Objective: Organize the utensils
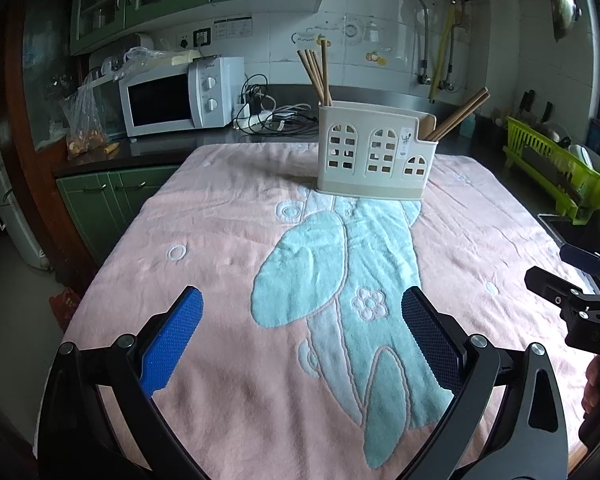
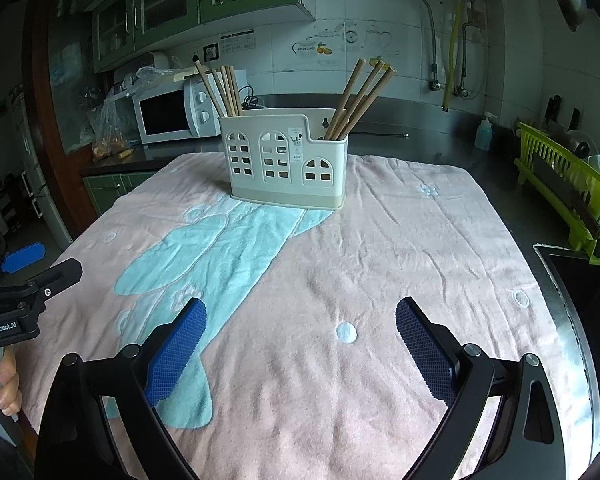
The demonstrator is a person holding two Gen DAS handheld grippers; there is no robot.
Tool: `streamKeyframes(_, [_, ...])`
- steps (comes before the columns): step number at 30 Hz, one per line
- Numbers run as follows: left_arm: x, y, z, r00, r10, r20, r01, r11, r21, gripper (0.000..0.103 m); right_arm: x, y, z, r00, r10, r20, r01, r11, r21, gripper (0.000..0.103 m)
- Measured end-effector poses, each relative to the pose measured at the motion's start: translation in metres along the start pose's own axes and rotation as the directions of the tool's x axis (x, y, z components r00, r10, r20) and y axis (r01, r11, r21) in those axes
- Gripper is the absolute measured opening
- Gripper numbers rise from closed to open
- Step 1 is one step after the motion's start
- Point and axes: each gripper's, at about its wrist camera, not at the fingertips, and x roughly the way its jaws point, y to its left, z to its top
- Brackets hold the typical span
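My biggest worry is the cream plastic utensil caddy with arched window cut-outs (image 2: 286, 160): it looks light, and it stands on a soft pink towel with a pale blue figure (image 2: 380, 260), so a careless nudge could tip it. Next, the wooden chopsticks leaning in its left compartment (image 2: 222, 90) and right compartment (image 2: 360, 96) splay outward; brushing one could spill a bundle. My left gripper (image 1: 302, 320) and right gripper (image 2: 300, 332) both hover near the towel's front, jaws wide, holding nothing. Around me: green cabinets, a white microwave (image 1: 176, 98), a lime dish rack (image 2: 568, 196).
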Motion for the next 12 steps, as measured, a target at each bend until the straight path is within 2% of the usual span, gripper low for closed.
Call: streamKeyframes(12, [0.0035, 0.0008, -0.0007, 1.0, -0.008, -0.02, 0.008, 1.0, -0.005, 0.098, -0.0004, -0.0006, -0.0001, 1.0, -0.001, -0.004, 0.001, 1.0, 0.003, 0.092])
